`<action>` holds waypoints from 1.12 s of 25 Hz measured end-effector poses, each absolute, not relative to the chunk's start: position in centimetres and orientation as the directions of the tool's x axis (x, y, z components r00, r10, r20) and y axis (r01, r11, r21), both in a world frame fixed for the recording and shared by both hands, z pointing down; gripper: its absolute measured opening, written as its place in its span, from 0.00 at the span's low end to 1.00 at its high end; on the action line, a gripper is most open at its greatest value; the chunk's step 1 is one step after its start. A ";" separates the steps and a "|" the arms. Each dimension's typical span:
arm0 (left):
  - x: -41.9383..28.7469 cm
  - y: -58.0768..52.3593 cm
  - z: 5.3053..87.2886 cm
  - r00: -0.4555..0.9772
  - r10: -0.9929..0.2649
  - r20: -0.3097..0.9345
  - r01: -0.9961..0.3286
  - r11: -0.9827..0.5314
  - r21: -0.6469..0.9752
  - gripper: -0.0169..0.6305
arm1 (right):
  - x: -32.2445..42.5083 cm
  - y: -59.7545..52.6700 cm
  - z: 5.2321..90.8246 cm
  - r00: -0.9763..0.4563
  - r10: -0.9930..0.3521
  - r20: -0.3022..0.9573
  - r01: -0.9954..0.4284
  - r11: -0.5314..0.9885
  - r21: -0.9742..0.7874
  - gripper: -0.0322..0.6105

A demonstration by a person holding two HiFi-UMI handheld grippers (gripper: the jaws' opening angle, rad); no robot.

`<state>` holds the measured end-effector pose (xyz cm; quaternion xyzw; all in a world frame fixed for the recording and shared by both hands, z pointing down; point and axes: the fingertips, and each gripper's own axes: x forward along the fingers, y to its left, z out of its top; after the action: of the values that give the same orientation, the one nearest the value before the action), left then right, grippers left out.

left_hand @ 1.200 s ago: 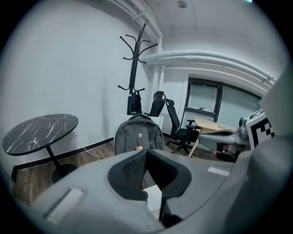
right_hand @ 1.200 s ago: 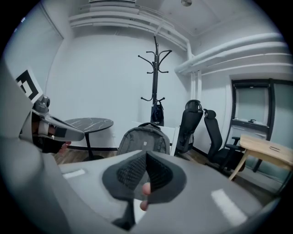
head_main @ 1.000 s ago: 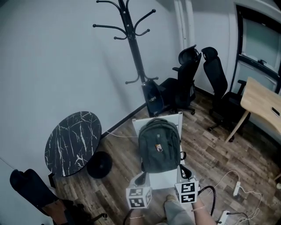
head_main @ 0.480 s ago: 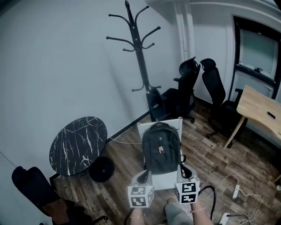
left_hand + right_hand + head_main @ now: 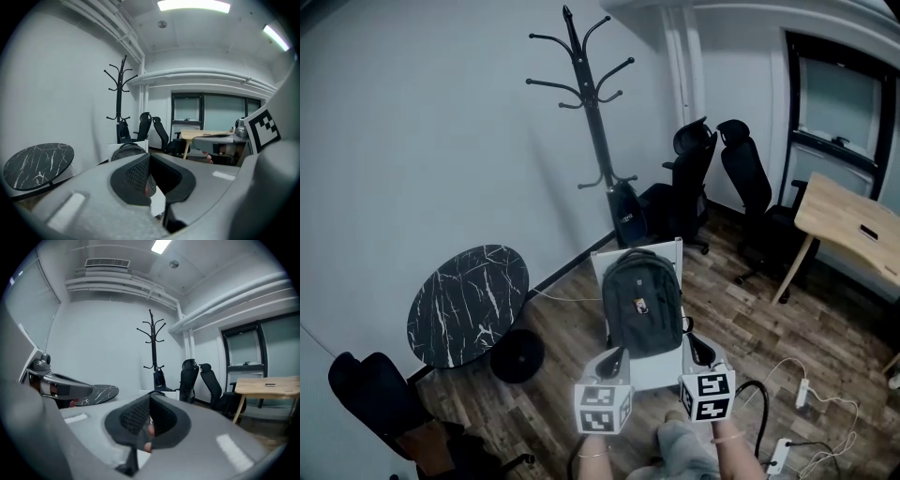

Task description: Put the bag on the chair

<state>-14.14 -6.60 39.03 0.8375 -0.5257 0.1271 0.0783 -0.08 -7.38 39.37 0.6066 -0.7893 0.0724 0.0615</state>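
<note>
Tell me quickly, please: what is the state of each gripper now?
Left gripper: closed, nothing between its jaws.
Right gripper: closed, nothing between its jaws.

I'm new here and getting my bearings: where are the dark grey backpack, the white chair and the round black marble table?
dark grey backpack [image 5: 642,302], head view, middle of its front.
white chair [image 5: 653,374], head view, bare front of seat.
round black marble table [image 5: 469,302], head view, centre of top.

A plain white wall [image 5: 422,141] meets dark wood-plank floor [image 5: 741,319]. A black coat stand [image 5: 598,141] rises at 12 o'clock, a round black marble table [image 5: 467,305] at 9, two black office chairs [image 5: 689,187] at 1, and a wooden desk [image 5: 853,220] under a dark-framed window [image 5: 830,108] at 3.
</note>
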 end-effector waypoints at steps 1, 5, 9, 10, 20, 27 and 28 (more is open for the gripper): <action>-14.1 -6.3 38.6 0.420 -0.860 0.290 -0.898 -0.439 -0.003 0.04 | -0.1 -7.1 39.0 -0.257 -0.949 0.180 -0.966 0.255 -0.037 0.05; -13.7 -5.6 37.3 0.431 -0.861 0.269 -0.894 -0.448 -0.002 0.04 | -0.1 -6.4 38.0 -0.270 -0.948 0.168 -0.962 0.271 -0.016 0.05; -13.5 -5.2 36.8 0.425 -0.868 0.258 -0.897 -0.442 -0.006 0.04 | 0.1 -5.9 37.5 -0.283 -0.946 0.156 -0.958 0.288 0.011 0.05; -13.4 -5.1 36.7 0.423 -0.870 0.255 -0.899 -0.439 -0.007 0.04 | 0.1 -5.8 37.3 -0.284 -0.947 0.151 -0.957 0.290 0.019 0.05; -11.2 -2.8 35.1 0.386 -0.887 0.254 -0.914 -0.405 -0.022 0.04 | 2.4 -3.9 35.0 -0.308 -0.941 0.139 -0.943 0.321 0.089 0.05; -8.8 0.0 34.5 0.369 -0.893 0.258 -0.920 -0.390 -0.034 0.04 | 4.6 -1.4 34.6 -0.327 -0.933 0.147 -0.934 0.343 0.096 0.05; -8.6 0.4 34.5 0.366 -0.893 0.260 -0.921 -0.388 -0.035 0.04 | 4.8 -1.1 34.7 -0.330 -0.932 0.148 -0.933 0.346 0.096 0.05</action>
<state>-8.59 0.41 34.48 0.8245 -0.5502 0.1191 0.0581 4.81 -1.12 34.67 0.5718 -0.8156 0.0032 0.0884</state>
